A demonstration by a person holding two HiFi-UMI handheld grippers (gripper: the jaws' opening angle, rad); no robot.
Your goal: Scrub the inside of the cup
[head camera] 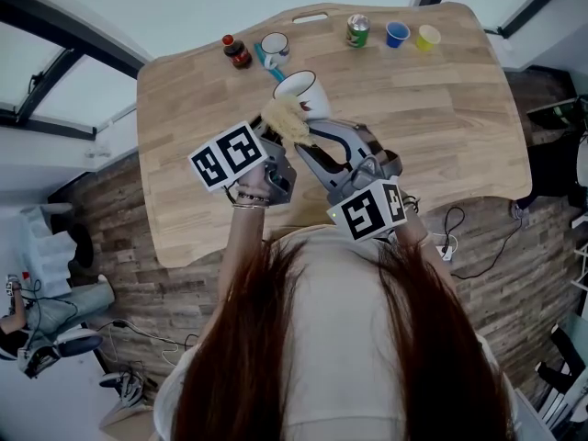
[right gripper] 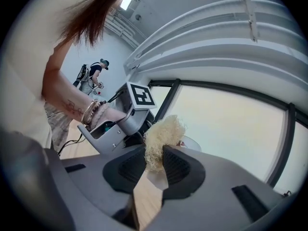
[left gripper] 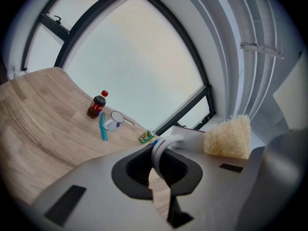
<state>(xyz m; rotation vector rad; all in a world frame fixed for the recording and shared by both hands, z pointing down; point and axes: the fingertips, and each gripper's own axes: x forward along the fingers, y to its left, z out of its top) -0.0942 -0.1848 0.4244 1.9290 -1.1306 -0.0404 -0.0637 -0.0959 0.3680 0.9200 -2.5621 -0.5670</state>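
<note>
A white cup with a red print is held above the wooden table. My left gripper is shut on the cup's handle, which sits between its jaws in the left gripper view. A pale straw-coloured loofah scrubber is at the cup's near rim. My right gripper is shut on that scrubber. The scrubber shows to the right of the cup in the left gripper view. In the right gripper view the left gripper is just behind the scrubber, and the cup's inside is hidden.
Along the table's far edge stand a cola bottle, a white mug with a teal brush beside it, a green can, a blue cup and a yellow cup. Another person stands in the room behind.
</note>
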